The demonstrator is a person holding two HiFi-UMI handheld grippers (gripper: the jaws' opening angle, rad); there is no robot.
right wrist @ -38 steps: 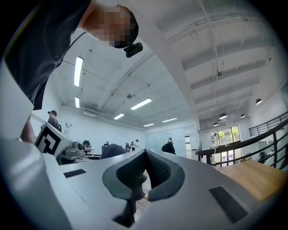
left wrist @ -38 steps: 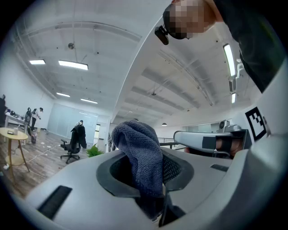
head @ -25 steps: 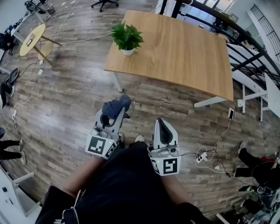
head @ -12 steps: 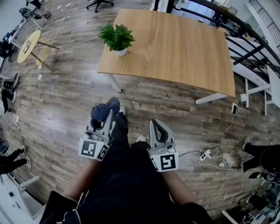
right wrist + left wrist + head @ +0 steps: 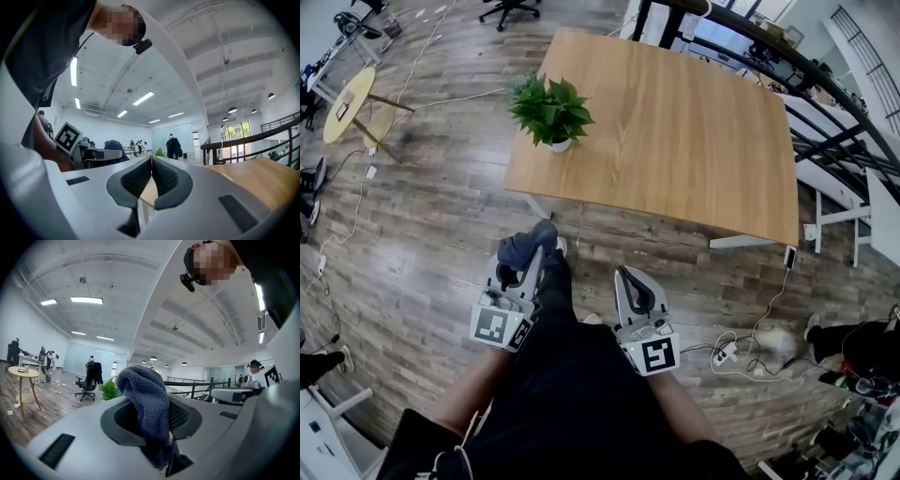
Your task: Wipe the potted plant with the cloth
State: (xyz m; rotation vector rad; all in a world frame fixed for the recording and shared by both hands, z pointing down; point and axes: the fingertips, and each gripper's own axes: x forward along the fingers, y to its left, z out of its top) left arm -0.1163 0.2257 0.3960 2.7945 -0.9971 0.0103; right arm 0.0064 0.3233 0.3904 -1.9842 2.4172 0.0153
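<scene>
A green potted plant (image 5: 547, 110) in a white pot stands near the front left corner of the wooden table (image 5: 694, 122); its leaves (image 5: 109, 389) also peek out behind the cloth in the left gripper view. My left gripper (image 5: 532, 251) is shut on a bunched blue-grey cloth (image 5: 521, 248), which hangs over the jaws (image 5: 146, 404). My right gripper (image 5: 624, 277) is shut with nothing between its pads. Both are held low in front of the person, over the wooden floor and short of the table. The plant (image 5: 161, 152) shows small and far off in the right gripper view.
A small round yellow side table (image 5: 349, 92) stands at the far left. An office chair (image 5: 514, 9) is beyond the table. Cables and a power strip (image 5: 727, 352) lie on the floor at the right. Black railings (image 5: 825, 94) run behind the table.
Both grippers and the person have moved closer to the table. The plant now sits lower in the head view. The cloth stays clamped in the left gripper.
</scene>
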